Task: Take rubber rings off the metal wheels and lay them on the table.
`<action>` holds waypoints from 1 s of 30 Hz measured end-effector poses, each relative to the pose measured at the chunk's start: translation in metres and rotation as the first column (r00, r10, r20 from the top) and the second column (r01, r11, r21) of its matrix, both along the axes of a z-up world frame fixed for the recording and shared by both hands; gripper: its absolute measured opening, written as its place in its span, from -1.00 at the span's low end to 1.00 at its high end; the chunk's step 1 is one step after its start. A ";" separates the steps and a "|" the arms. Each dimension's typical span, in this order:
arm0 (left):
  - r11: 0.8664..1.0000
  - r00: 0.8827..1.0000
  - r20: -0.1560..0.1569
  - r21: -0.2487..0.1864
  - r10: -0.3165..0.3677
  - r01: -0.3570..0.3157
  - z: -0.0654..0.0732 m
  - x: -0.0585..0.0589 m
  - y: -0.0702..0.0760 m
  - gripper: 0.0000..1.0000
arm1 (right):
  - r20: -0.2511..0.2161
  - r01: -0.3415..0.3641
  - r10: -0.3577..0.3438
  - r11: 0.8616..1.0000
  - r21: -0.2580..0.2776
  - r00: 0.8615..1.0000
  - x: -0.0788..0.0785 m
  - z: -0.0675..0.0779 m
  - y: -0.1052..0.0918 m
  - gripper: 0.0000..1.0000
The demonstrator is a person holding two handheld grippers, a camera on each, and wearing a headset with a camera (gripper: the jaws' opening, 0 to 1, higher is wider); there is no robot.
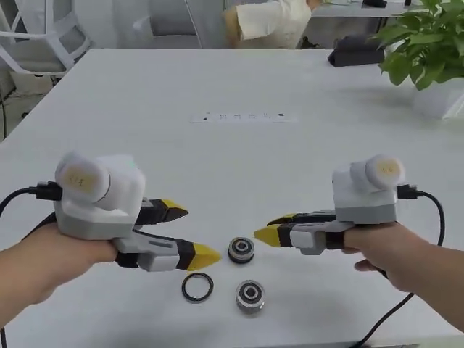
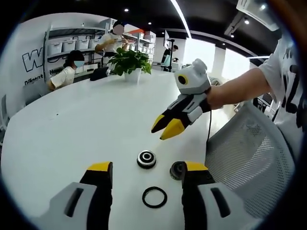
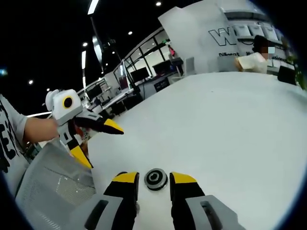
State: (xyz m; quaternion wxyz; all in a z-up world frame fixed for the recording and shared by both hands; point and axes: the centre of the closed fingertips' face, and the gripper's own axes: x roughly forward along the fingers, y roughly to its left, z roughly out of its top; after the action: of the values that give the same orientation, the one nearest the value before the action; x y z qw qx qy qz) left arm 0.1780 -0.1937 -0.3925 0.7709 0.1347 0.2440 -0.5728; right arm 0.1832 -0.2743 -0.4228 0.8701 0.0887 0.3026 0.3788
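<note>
- My left claw [image 1: 190, 232] is on the left in the head view. It has a pale grey plastic body and black jaws with pointed yellow tips. The jaws are spread wide and hold nothing.
- Just beyond its lower tip, one rubber ring [image 1: 197, 286] lies flat on the table. It is a thin, smooth black hoop, off any wheel.
- Right of the ring are two small round metal wheels, close together but apart. The farther wheel [image 1: 241, 249] has a dark band around its rim and a bright hub. The nearer wheel [image 1: 250, 296] looks shiny silver with a dark centre, and I cannot tell whether it carries a ring.
- My right claw [image 1: 264, 227] points in from the right, its tips near the farther wheel. The jaws are slightly parted and grip nothing.
- The table [image 1: 217, 159] is broad, matt and white.
- At its far right edge a leafy green plant [image 1: 424, 43] stands in a white pot, and a seated person [image 1: 268, 22] is beyond the far edge.
</note>
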 end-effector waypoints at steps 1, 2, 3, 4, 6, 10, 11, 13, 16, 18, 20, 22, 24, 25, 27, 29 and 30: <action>1.000 1.000 -0.001 -0.001 -0.007 0.007 -0.001 0.000 -0.002 0.10 | -0.001 -0.002 0.002 1.000 -0.002 1.000 0.000 -0.002 -0.001 -0.52; 1.000 1.000 -0.003 0.000 -0.010 0.010 -0.002 0.000 -0.004 0.10 | -0.001 -0.004 0.004 1.000 -0.006 1.000 0.000 -0.004 -0.002 -0.52; 1.000 1.000 -0.007 0.005 -0.015 0.015 -0.005 0.000 -0.005 0.08 | -0.001 -0.005 0.005 1.000 -0.014 1.000 0.000 -0.006 -0.004 -0.52; 1.000 1.000 -0.007 0.010 -0.018 0.018 -0.007 0.000 -0.006 0.07 | -0.001 -0.006 0.006 1.000 -0.020 1.000 0.001 -0.008 -0.004 -0.52; 1.000 1.000 -0.009 0.020 -0.021 0.021 -0.011 0.001 -0.009 0.04 | 0.004 -0.015 0.015 0.999 -0.031 1.000 0.000 -0.012 -0.005 -0.51; 0.999 0.999 -0.020 0.022 -0.028 0.028 -0.016 0.004 -0.012 0.02 | 0.022 -0.030 0.031 0.998 -0.054 0.999 -0.001 -0.016 -0.003 -0.50; 0.999 0.999 -0.022 0.026 -0.030 0.030 -0.019 0.004 -0.013 0.02 | 0.024 -0.035 0.036 0.998 -0.055 0.999 -0.002 -0.016 -0.002 -0.51; 0.999 0.999 -0.022 0.030 -0.031 0.032 -0.022 0.006 -0.015 0.01 | 0.025 -0.050 0.052 0.997 -0.064 0.998 -0.003 -0.019 0.000 -0.51; 0.999 0.999 -0.029 0.032 -0.032 0.033 -0.026 0.007 -0.018 -0.01 | 0.027 -0.088 0.091 0.991 -0.097 0.995 -0.005 -0.028 0.003 -0.50; 0.999 0.999 -0.029 0.029 -0.031 0.032 -0.026 0.007 -0.020 -0.02 | 0.028 -0.104 0.108 0.988 -0.111 0.994 -0.006 -0.032 0.005 -0.50; 0.999 0.999 -0.034 0.028 -0.034 0.035 -0.030 0.009 -0.023 -0.04 | 0.022 -0.122 0.126 0.984 -0.128 0.992 -0.008 -0.039 0.008 -0.51; 0.998 0.999 -0.035 0.037 -0.042 0.043 -0.034 0.010 -0.024 -0.06 | 0.026 -0.131 0.135 0.982 -0.137 0.990 -0.008 -0.042 0.009 -0.52; 0.998 0.998 -0.037 0.048 -0.049 0.051 -0.038 0.009 -0.026 -0.08 | 0.033 -0.140 0.146 0.980 -0.142 0.989 -0.009 -0.044 0.011 -0.56; 0.997 0.998 -0.038 0.051 -0.052 0.054 -0.039 0.009 -0.027 -0.08 | 0.032 -0.144 0.150 0.980 -0.140 0.988 -0.009 -0.046 0.012 -0.56; 0.997 0.998 -0.038 0.053 -0.055 0.057 -0.041 0.010 -0.029 -0.10 | 0.034 -0.146 0.153 0.979 -0.145 0.988 -0.009 -0.048 0.014 -0.56; 0.998 0.997 -0.051 0.043 -0.052 0.054 -0.042 0.009 -0.032 -0.13 | 0.035 -0.151 0.158 0.977 -0.151 0.987 -0.008 -0.050 0.014 -0.56; 0.998 0.997 -0.056 0.039 -0.049 0.051 -0.043 0.010 -0.033 -0.15 | 0.036 -0.152 0.159 0.976 -0.155 0.987 -0.008 -0.051 0.015 -0.57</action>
State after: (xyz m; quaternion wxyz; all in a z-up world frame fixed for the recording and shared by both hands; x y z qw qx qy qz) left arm 0.1876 -0.2268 -0.4351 0.7465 0.1403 0.2732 -0.5903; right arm 0.1751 -0.2598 -0.4735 0.8491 -0.0108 0.3154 0.4235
